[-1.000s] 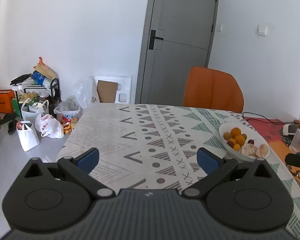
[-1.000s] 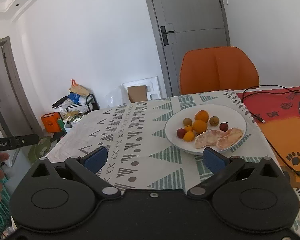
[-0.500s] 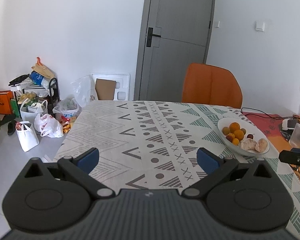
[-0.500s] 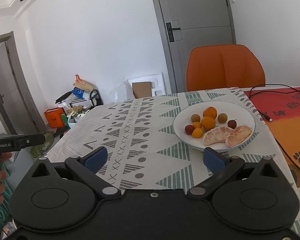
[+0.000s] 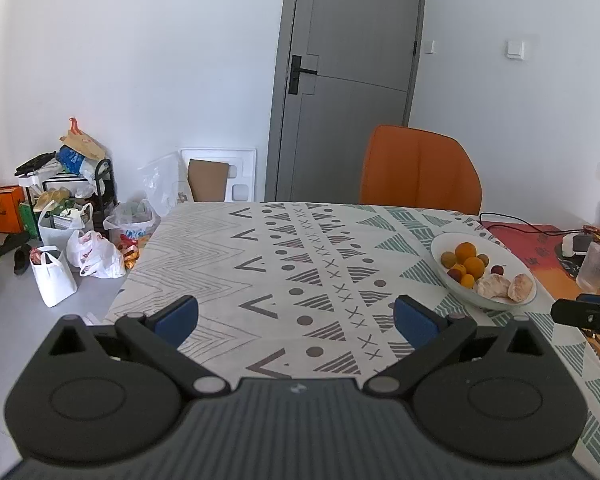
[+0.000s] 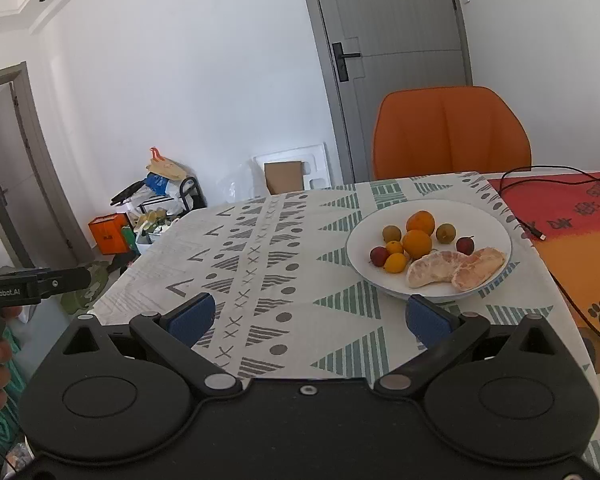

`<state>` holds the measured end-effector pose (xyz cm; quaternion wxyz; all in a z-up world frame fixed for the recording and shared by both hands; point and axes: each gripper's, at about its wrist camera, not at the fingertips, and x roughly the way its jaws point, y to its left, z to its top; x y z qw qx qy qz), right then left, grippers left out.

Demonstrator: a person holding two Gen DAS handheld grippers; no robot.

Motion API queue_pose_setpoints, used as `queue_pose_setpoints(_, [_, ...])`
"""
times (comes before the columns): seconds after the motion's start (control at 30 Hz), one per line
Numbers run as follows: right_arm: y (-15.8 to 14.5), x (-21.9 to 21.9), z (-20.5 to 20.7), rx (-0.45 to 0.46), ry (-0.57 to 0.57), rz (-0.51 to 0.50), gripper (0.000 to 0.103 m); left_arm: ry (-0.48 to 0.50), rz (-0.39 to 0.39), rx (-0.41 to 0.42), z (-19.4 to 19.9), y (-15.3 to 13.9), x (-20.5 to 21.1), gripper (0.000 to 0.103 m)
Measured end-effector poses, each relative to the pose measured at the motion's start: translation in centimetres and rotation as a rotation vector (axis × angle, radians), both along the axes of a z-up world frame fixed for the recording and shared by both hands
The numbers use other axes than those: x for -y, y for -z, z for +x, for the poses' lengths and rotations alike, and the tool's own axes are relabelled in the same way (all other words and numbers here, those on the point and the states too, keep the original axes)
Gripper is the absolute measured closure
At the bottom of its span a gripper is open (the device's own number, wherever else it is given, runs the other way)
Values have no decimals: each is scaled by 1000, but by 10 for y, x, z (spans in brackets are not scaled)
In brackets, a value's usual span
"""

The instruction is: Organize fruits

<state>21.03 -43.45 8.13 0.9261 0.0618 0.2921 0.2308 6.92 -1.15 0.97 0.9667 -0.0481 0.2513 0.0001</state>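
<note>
From the left wrist, the left claw was seen spread wide with nothing between its blue pads, held above the near part of the counter, which was covered by a patterned cloth. The plate of fruit was seen well off to the right, near the counter's right side, apart from the claw. On it, oranges were grouped with smaller fruits, and peeled citrus pieces lay at its near end. An orange chair was seen behind the counter, a clear cup to the right of the plate, and bags on the floor at left. From the right wrist, the right claw was likewise seen released and empty, above the counter. The plate lay just ahead of its right pad, not touched. Two oranges, small yellow, green and red fruits and the peeled pieces were seen resting on it. The left claw's tip was visible at the far left edge.
</note>
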Motion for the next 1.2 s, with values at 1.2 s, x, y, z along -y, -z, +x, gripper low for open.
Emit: queue_pose_setpoints(1.2, [2,-6,1,-6,-6,-7,0,6,4,-27,2,4,2,0])
